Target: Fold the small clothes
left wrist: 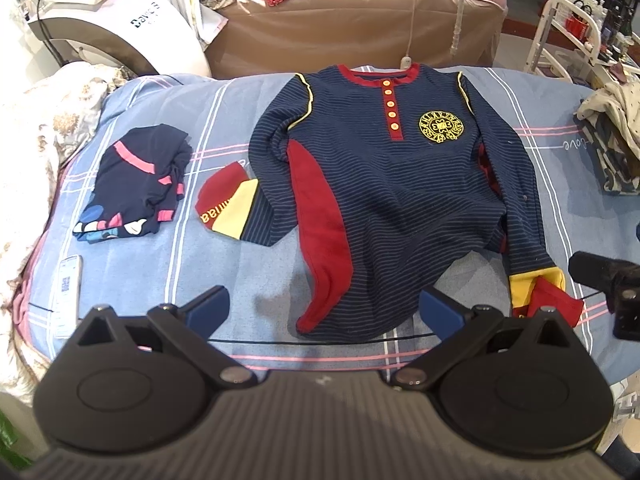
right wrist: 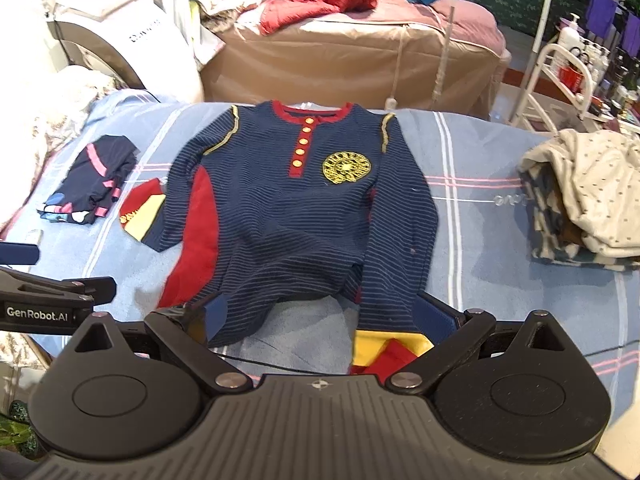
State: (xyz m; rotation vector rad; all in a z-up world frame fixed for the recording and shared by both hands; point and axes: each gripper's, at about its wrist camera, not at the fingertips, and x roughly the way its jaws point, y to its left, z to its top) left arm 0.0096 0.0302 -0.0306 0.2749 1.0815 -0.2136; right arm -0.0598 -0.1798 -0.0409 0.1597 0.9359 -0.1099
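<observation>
1. The striped navy henley top (left wrist: 384,184) is laid face up and spread out on the blue plaid bedsheet (left wrist: 460,360), collar at the far edge, both long sleeves running down along the body. Hem's a bit rumpled at the near end

2. Left gripper (left wrist: 324,308) hangs just over the near hem with its jaws wide apart, nothing in them. Right gripper (right wrist: 324,320) is the same deal, jaws spread, sitting right at the yellow and red cuff (right wrist: 392,348) of the near sleeve, not pinching it as far as I can see

3. So I'd call this the very start of folding this top: spread done, 0 folds made

4. 1 folded navy garment with pink trim (left wrist: 136,184) already sits off to the left, and an unfolded pile of clothes (right wrist: 588,200) waits on the right

5. Next move probably needs a pinch on the cuff or side edge, then swinging the sleeve across the chest. Knit looks soft, so a shallow grab could drag the whole body along
</observation>
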